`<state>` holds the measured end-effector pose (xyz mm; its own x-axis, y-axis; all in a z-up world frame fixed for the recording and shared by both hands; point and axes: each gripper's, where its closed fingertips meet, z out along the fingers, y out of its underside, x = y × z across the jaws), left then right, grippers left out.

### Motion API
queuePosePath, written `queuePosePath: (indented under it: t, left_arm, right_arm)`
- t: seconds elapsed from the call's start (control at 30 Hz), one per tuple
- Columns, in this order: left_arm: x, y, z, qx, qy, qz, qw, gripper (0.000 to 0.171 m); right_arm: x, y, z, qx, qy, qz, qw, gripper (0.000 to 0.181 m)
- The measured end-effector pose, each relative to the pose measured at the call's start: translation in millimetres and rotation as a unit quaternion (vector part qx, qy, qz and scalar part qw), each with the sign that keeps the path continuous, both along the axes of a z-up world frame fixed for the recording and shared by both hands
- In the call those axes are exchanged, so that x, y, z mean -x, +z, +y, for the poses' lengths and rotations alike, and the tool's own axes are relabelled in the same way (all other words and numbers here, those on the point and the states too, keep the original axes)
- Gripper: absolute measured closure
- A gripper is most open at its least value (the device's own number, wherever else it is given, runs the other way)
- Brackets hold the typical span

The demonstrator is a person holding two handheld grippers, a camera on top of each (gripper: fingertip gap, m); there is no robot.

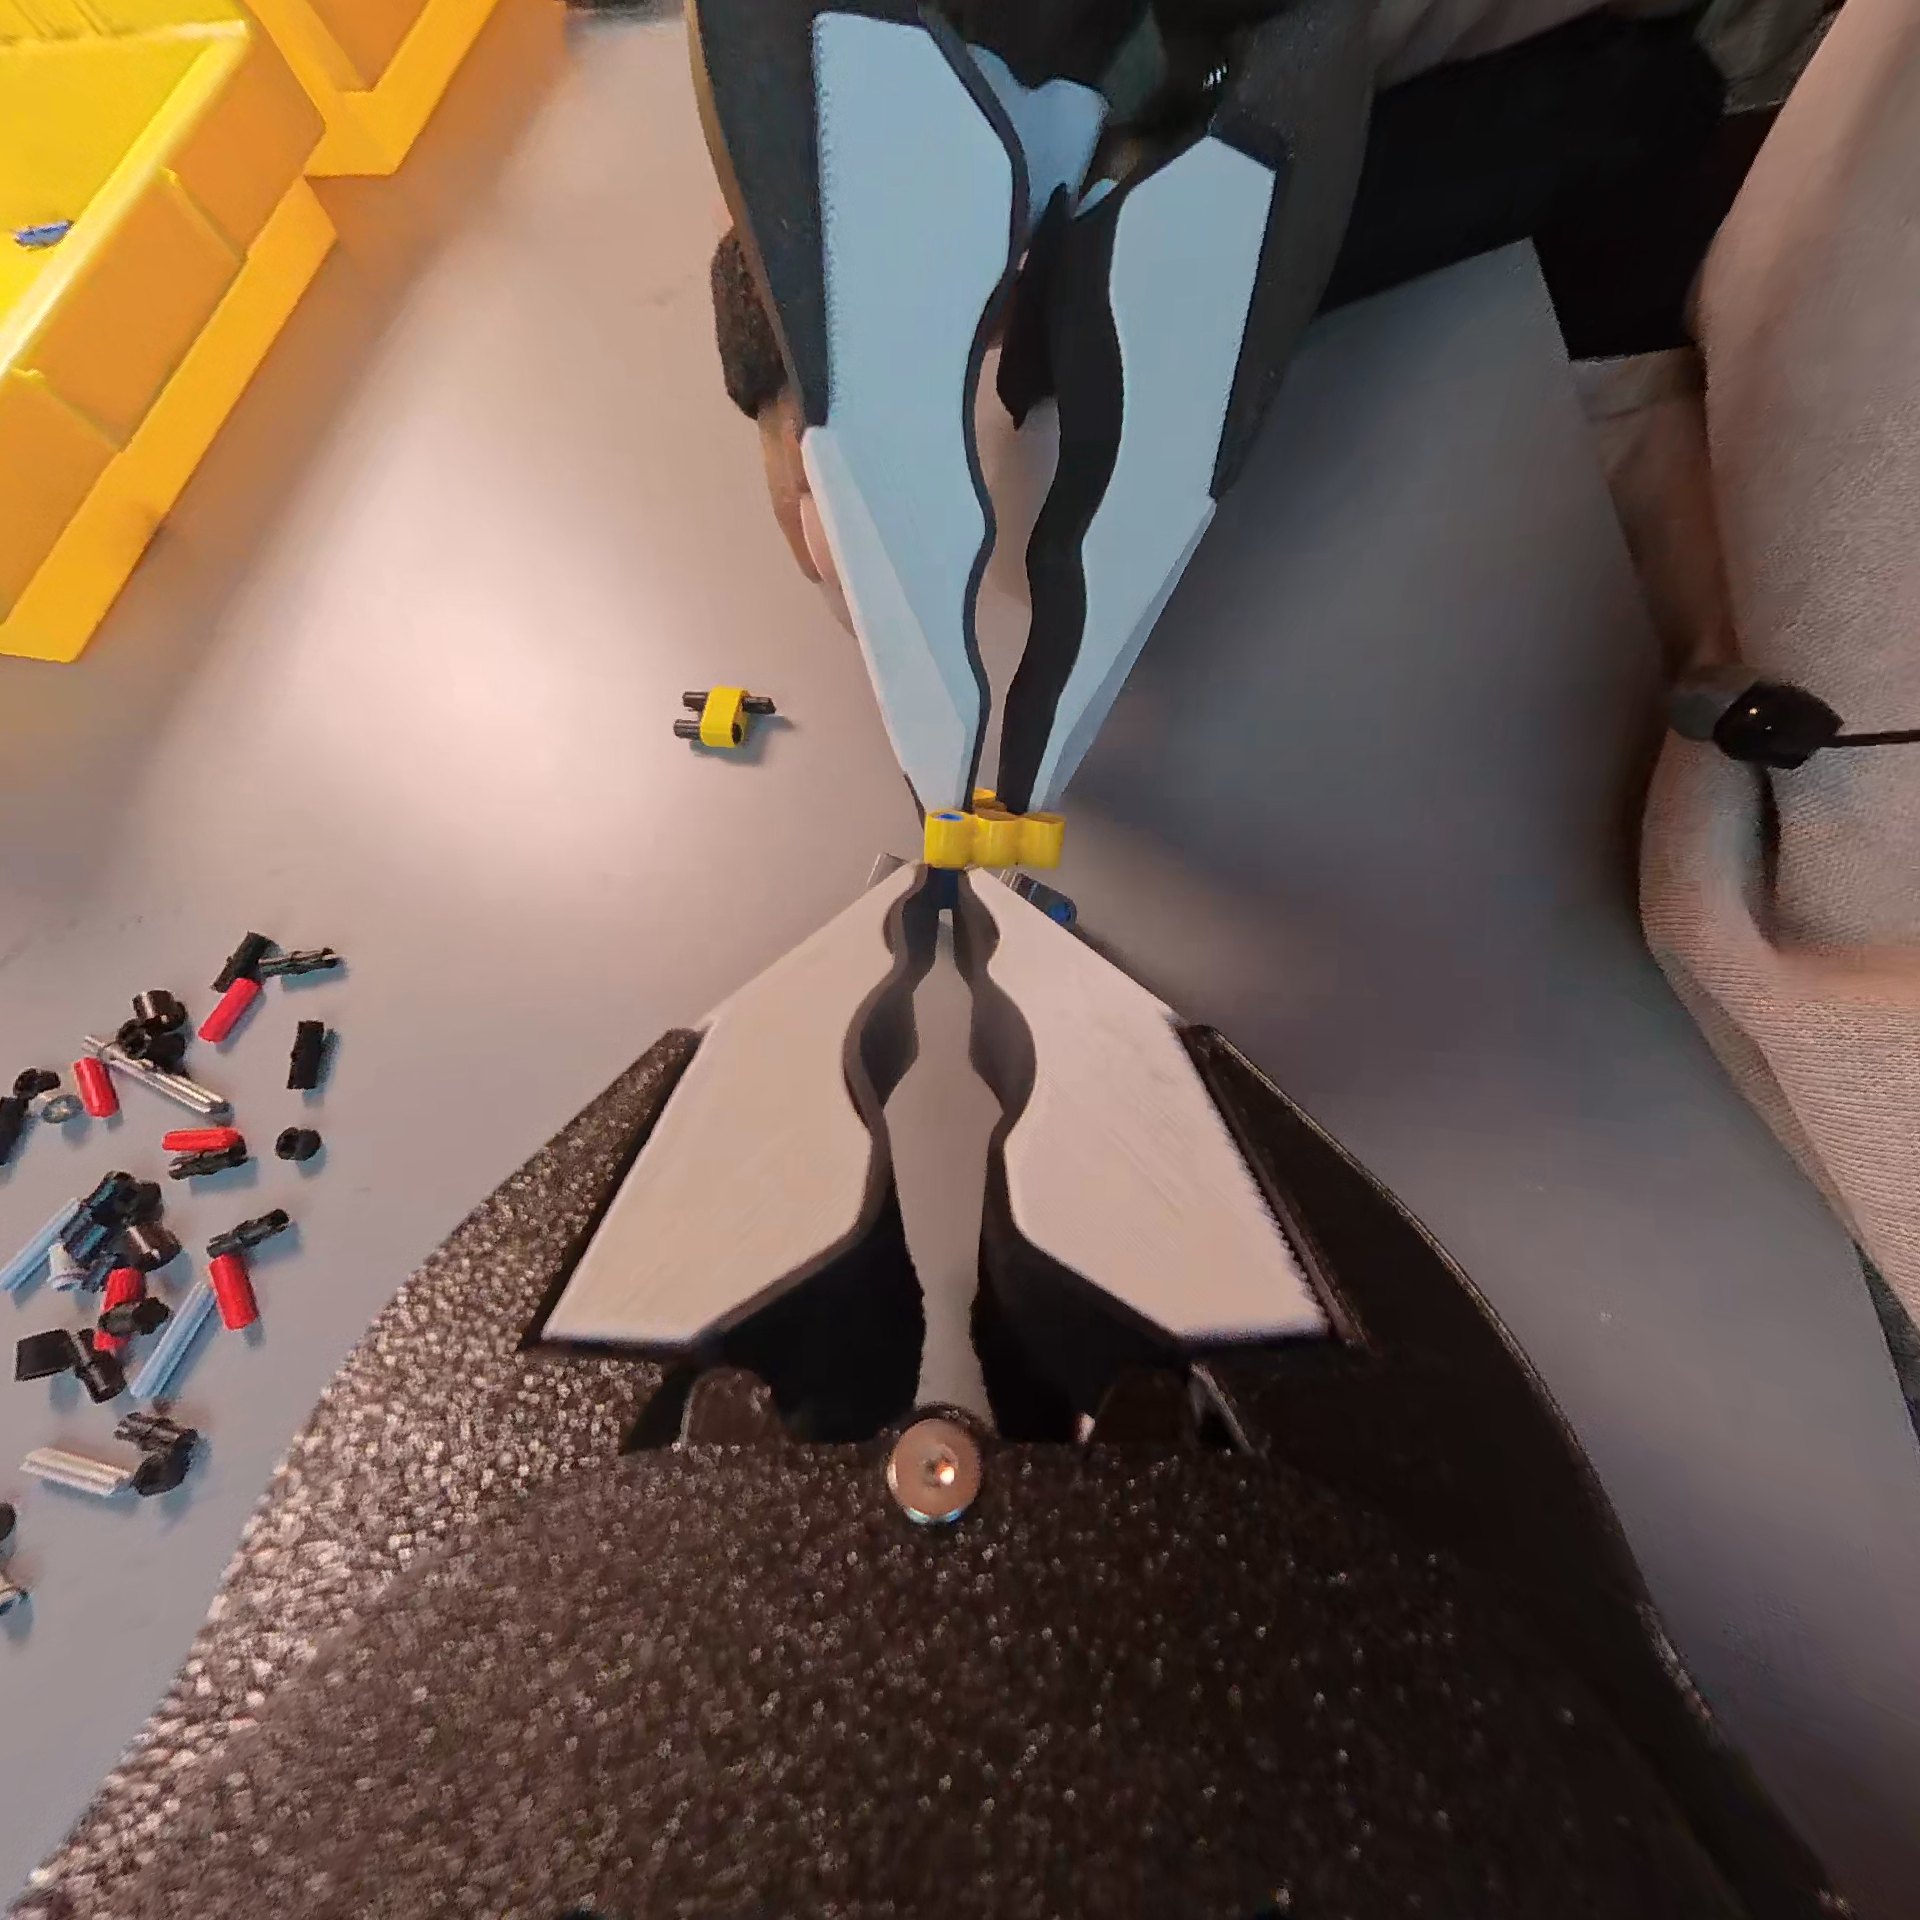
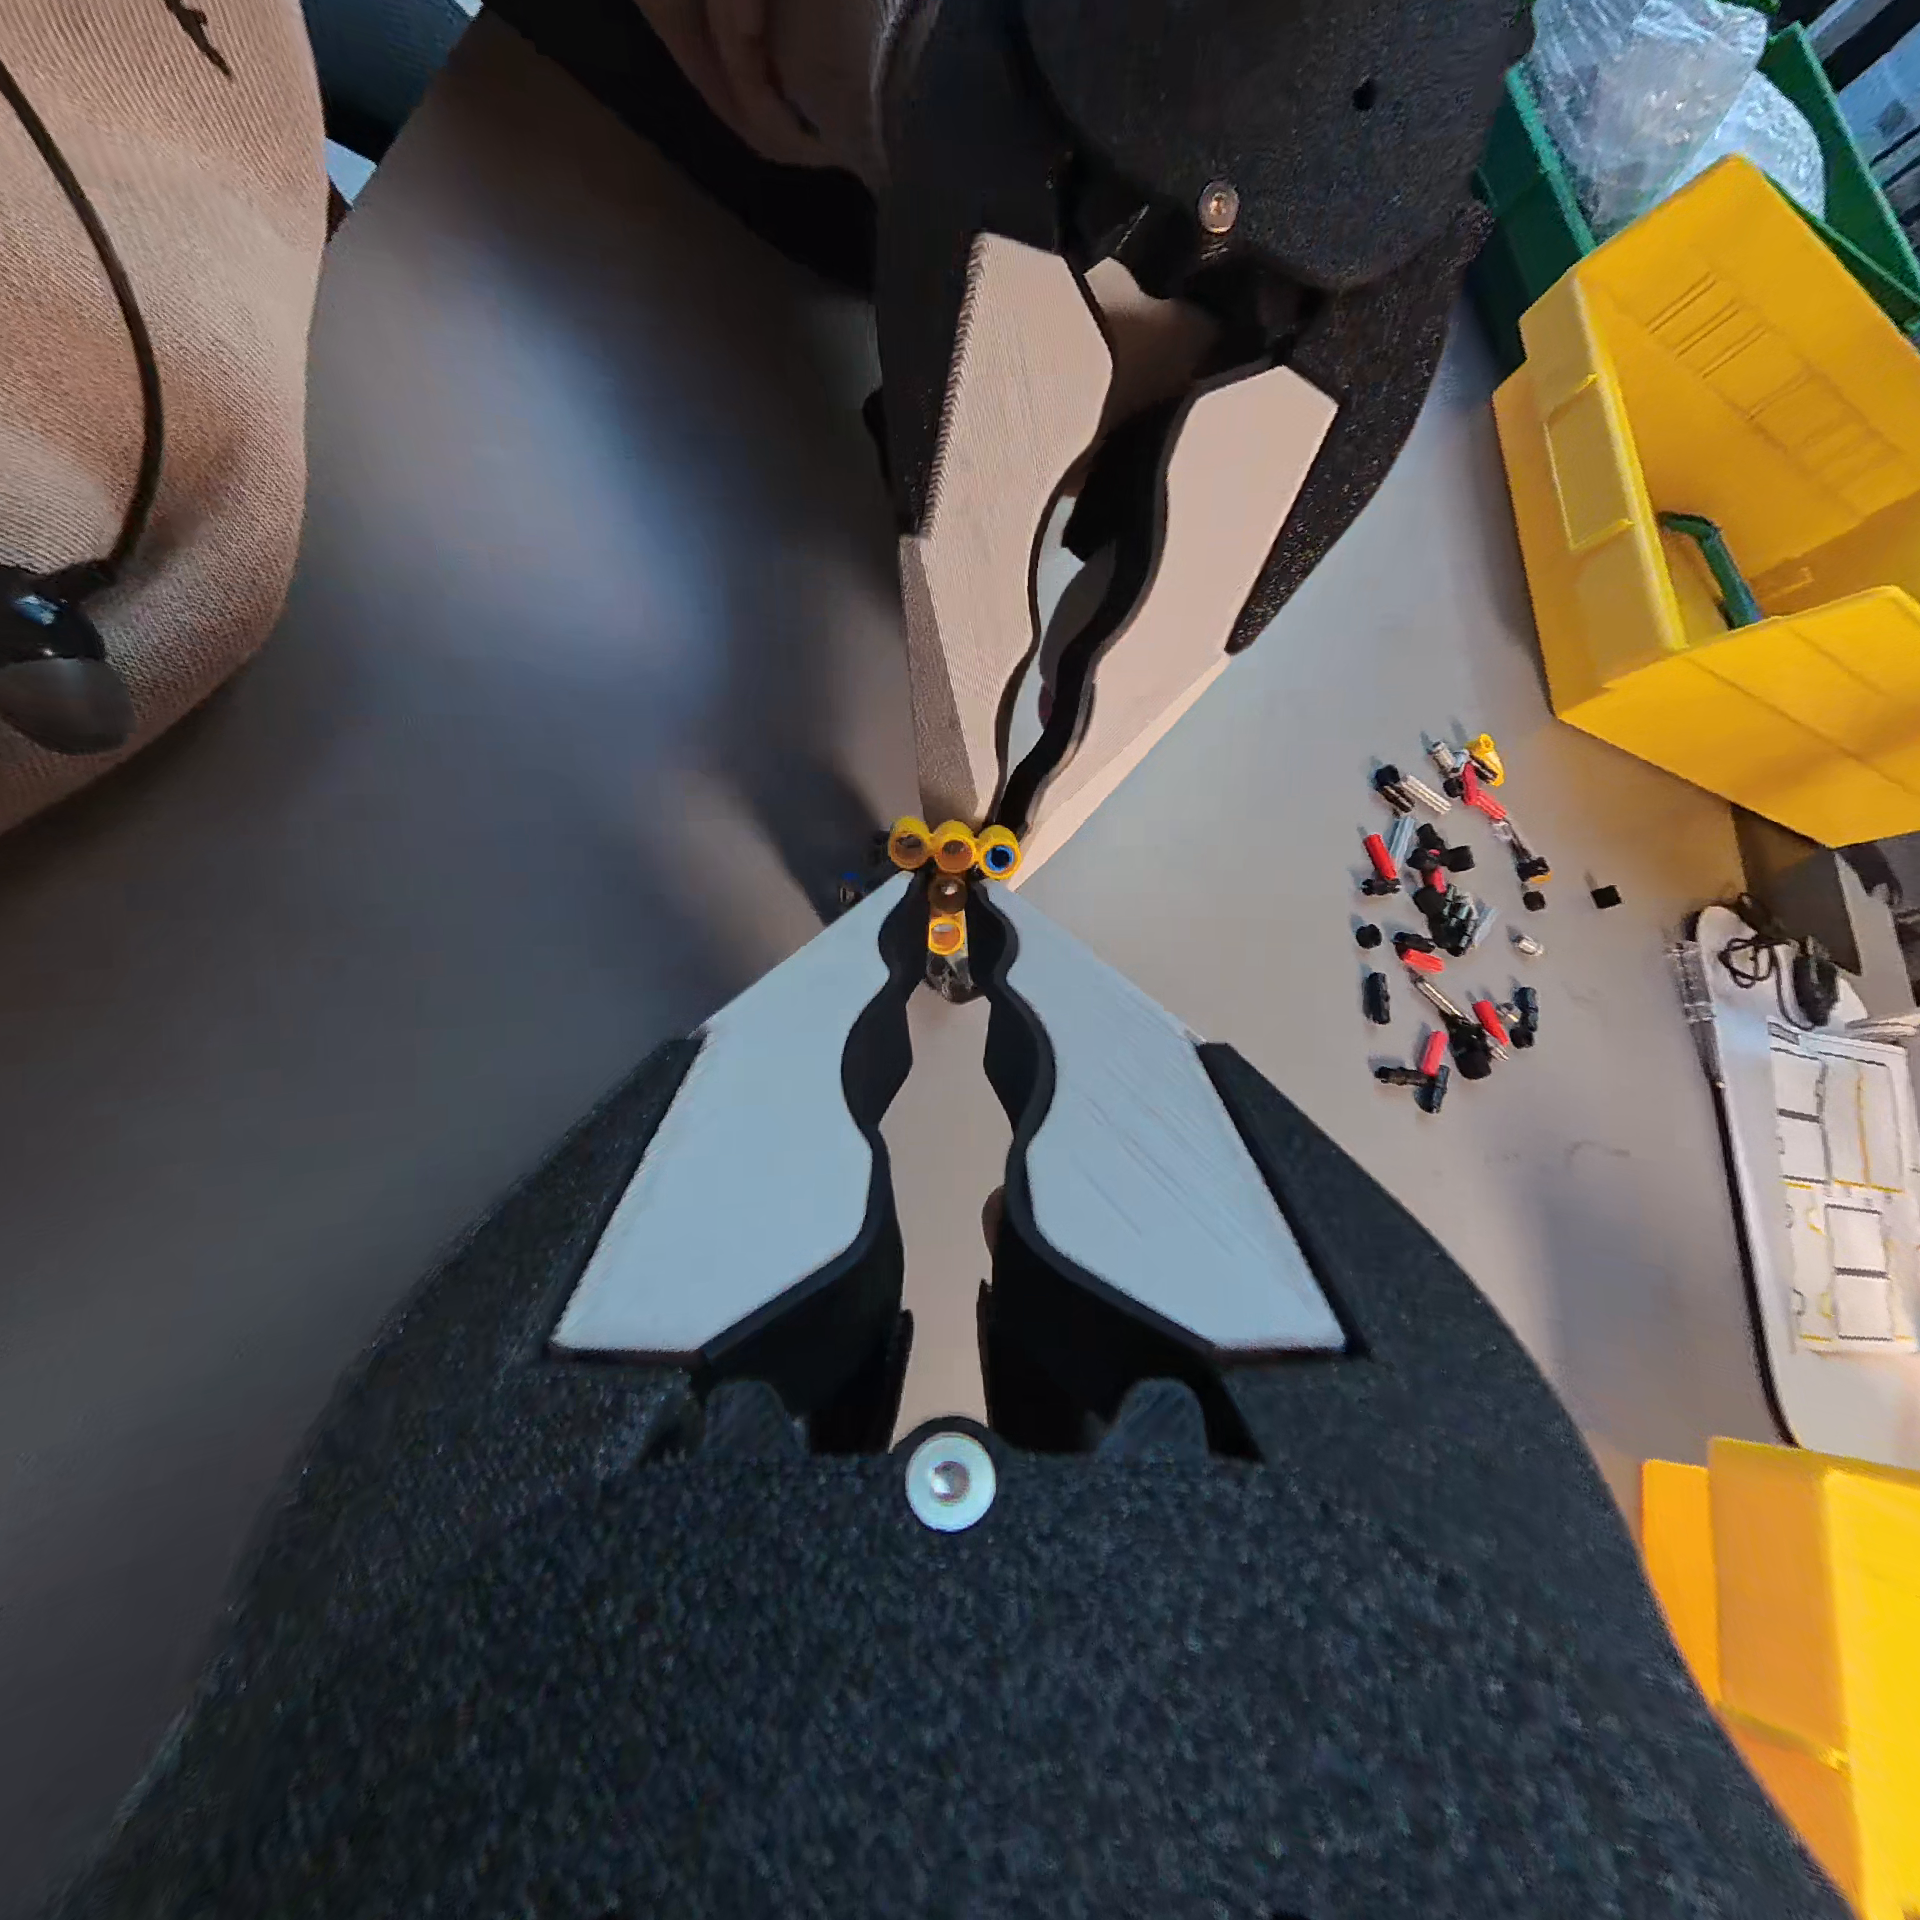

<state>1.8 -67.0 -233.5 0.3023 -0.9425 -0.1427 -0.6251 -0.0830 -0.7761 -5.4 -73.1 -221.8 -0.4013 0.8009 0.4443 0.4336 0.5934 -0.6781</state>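
Fingers (image 1: 940,904) of the left gripper (image 1: 943,902) and right gripper (image 2: 943,904) meet tip to tip, both pinched narrow on one yellow connector piece (image 1: 994,837) above the grey desk (image 1: 468,582). Loose red and black pins (image 2: 1449,925) lie beside yellow bins (image 2: 1745,499).

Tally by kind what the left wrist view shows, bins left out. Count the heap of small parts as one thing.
Grippers: 2, the left gripper and the right gripper, both shut on the assembly
Yellow connector assembly, held: 1
Yellow connector with black pins, lying loose: 1
Heap of red, black and grey small parts: 1
Total: 5
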Motion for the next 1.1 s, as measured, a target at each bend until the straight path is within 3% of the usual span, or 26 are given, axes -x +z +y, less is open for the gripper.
queuePosePath:
  t: [0.13,0.4,0.5,0.53,0.57,0.6,0.63,0.7,0.87,1.0,1.1]
  left_arm:
    - [0.5,2.6,4.2,-0.017,0.016,0.000,1.000,0.169]
    - [1.6,41.9,5.7,0.028,0.025,-0.129,0.991,0.170]
    - [3.9,39.7,7.4,0.022,0.030,-0.118,0.992,0.170]
    - [20.0,16.6,14.8,0.011,0.057,-0.050,0.997,0.169]
    - [40.6,-9.3,18.8,0.010,0.079,0.005,0.997,0.169]
    - [40.7,-6.7,12.8,0.035,0.077,-0.033,0.996,0.170]
    - [33.5,19.6,14.5,0.019,0.075,-0.090,0.993,0.170]
    - [20.6,47.4,24.9,0.000,0.069,-0.133,0.989,0.169]
    - [13.5,34.9,28.4,-0.020,0.062,-0.089,0.994,0.169]
    - [7.1,29.7,23.0,-0.045,0.048,-0.060,0.996,0.169]
    - [4.8,23.9,19.6,-0.049,0.039,-0.041,0.997,0.169]
  right_arm:
    - [-0.5,3.4,3.3,0.054,-0.009,0.016,0.998,0.178]
    - [2.7,46.3,6.8,0.146,-0.010,0.099,0.984,0.179]
    - [0.3,55.3,7.0,0.165,-0.006,0.112,0.980,0.179]
    - [-3.7,70.8,11.6,0.178,-0.009,0.150,0.973,0.181]
    - [-18.8,110.5,30.0,0.231,-0.028,0.225,0.946,0.181]
    - [-37.8,138.1,52.9,0.216,-0.054,0.277,0.935,0.181]
    - [-43.2,132.5,60.9,0.149,-0.076,0.256,0.952,0.181]
    - [-30.1,107.4,44.4,0.156,-0.059,0.220,0.961,0.181]
    - [-16.8,70.4,38.5,0.169,-0.048,0.147,0.973,0.181]
    - [-3.9,33.4,22.3,0.151,-0.035,0.065,0.986,0.158]
    - [1.7,21.2,16.3,0.122,-0.029,0.039,0.991,0.168]
